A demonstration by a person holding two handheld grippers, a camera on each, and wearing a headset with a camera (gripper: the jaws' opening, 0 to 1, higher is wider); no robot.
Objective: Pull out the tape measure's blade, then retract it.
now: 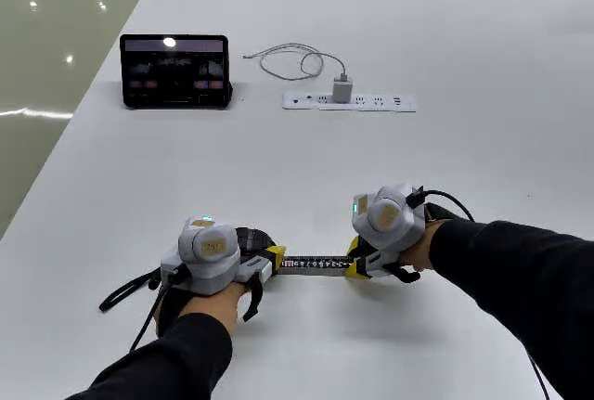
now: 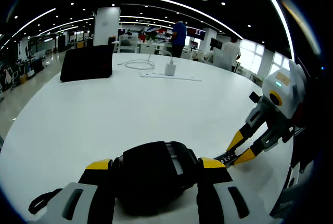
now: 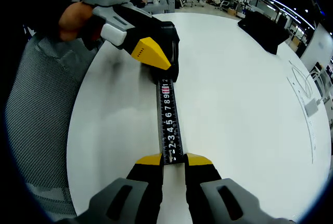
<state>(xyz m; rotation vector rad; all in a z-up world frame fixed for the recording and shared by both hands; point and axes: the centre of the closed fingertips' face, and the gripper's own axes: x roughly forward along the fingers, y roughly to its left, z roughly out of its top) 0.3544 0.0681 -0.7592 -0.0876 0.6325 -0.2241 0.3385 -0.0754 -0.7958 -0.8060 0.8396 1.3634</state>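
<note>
Head view shows the tape measure point(image 1: 255, 240) near the tabletop's point(image 1: 371, 159) front edge: left tongs point(image 2: 156, 164) clenched on its black case, right tongs point(image 3: 174, 160) pinching the end of the blade point(image 3: 169, 120), a short length out. The blade seems thin and springy; hold it at the tip.

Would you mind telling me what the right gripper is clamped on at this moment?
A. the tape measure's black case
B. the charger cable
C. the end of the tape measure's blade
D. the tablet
C: in the right gripper view the right gripper is shut on the end of the blade, while the left gripper holds the black case.
</note>
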